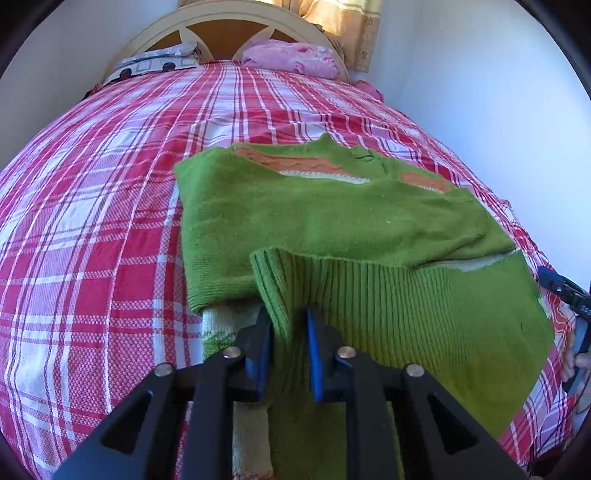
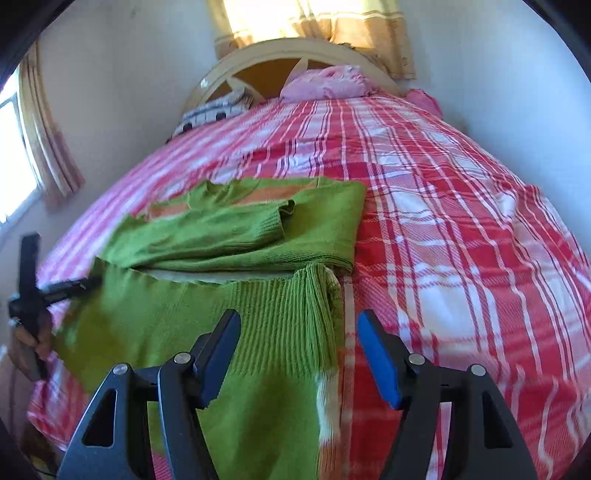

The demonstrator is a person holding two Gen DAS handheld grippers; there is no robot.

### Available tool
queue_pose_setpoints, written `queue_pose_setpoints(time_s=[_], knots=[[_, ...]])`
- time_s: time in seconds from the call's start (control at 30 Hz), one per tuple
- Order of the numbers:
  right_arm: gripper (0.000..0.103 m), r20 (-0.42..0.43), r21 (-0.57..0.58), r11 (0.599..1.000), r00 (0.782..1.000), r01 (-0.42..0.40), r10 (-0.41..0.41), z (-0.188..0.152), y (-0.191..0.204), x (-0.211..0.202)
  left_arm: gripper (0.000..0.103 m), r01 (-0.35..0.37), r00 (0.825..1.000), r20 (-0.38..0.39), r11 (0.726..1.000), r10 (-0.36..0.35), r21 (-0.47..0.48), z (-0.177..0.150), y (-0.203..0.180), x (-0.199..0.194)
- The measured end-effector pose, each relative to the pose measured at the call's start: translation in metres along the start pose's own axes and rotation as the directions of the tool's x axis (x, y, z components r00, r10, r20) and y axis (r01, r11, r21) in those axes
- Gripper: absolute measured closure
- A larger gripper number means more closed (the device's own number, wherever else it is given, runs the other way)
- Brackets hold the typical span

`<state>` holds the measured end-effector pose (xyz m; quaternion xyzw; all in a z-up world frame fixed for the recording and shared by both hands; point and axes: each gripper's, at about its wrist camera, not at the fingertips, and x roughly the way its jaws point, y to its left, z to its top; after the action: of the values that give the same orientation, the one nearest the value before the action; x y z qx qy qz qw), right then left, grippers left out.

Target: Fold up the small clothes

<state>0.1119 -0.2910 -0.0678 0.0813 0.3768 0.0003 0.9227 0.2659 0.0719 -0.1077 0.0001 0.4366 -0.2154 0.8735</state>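
- The green sweater (image 1: 332,221) lies across the middle of the left wrist view, on the red checked bedspread (image 1: 92,221), with both sleeves already laid over the chest and its ribbed hem (image 1: 369,295) lifted toward the lower centre of the frame.
- The left gripper (image 1: 290,332), at bottom centre of its own view, has its jaws nearly closed on a bunched pinch of that hem.
- The right gripper (image 2: 295,354), at bottom centre of the right wrist view, stands wide open; the hem's other corner (image 2: 317,288) sits between the fingers but nothing is pinched.
- Judged from this, the step in hand is carrying the hem up to the collar (image 1: 332,147). To do it well, the open gripper should close on its corner first, so both corners rise level.
- The hem should then travel toward the upper part of the frame, kept taut enough not to drag the sleeves out of place.
- A one-sided pull would likely skew the fold.
- No containers show in either view; only pillows (image 1: 288,59) sit by the headboard (image 1: 221,26) at top centre.
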Motion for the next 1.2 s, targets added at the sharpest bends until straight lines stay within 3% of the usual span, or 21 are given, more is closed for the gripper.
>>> queue_pose_setpoints(time_s=[0.13,0.2,0.23,0.27,0.3,0.47,0.7,0.93,1.1,1.17,1.2], knots=[[0.039,-0.037,-0.077,0.997,0.999,0.017,-0.02,0.008,0.008,0.026,0.081,-0.011,1.0,0.007,1.0,0.011,-0.017,-0.001,-0.001,0.002],[0.055,-0.07,-0.128,0.991,0.996,0.041,-0.05,0.007,0.016,0.039,0.085,-0.019,1.0,0.016,1.0,0.019,-0.01,-0.002,-0.003,0.002],[0.068,-0.068,-0.16,0.985,0.994,0.07,-0.081,0.006,0.02,0.041,0.093,-0.02,1.0,0.021,1.0,0.02,-0.01,-0.003,-0.004,0.001],[0.088,-0.05,-0.191,0.977,0.994,0.091,-0.102,0.005,0.025,0.039,0.095,-0.014,0.999,0.031,1.0,0.014,-0.01,-0.005,-0.005,-0.002],[0.096,-0.039,-0.218,0.97,0.992,0.109,-0.12,0.003,0.029,0.037,0.096,-0.015,0.999,0.041,1.0,0.016,-0.007,-0.007,-0.006,-0.005],[0.097,0.047,-0.202,0.967,0.988,0.155,-0.149,0.002,0.037,0.004,0.096,-0.009,0.995,0.103,1.0,0.01,-0.011,-0.017,-0.014,-0.029],[0.097,0.161,-0.203,0.971,0.983,0.124,-0.092,0.02,0.054,-0.039,0.096,0.053,0.975,0.217,0.996,-0.037,-0.068,-0.001,-0.008,-0.064],[0.097,0.219,-0.275,0.95,0.972,0.146,-0.086,0.066,0.07,-0.024,0.098,-0.038,0.973,0.218,0.986,0.073,-0.159,0.049,0.013,-0.053],[0.097,0.19,-0.275,0.953,0.979,0.129,-0.078,0.088,0.068,-0.001,0.098,-0.05,0.983,0.166,0.988,0.075,-0.147,0.062,0.022,-0.043],[0.097,0.193,-0.28,0.95,0.978,0.135,-0.082,0.084,0.067,-0.004,0.093,-0.055,0.988,0.138,0.994,0.068,-0.096,0.053,0.02,-0.042],[0.097,0.199,-0.287,0.947,0.976,0.146,-0.09,0.08,0.067,-0.006,0.082,-0.06,0.99,0.123,0.995,0.069,-0.075,0.048,0.019,-0.04]])
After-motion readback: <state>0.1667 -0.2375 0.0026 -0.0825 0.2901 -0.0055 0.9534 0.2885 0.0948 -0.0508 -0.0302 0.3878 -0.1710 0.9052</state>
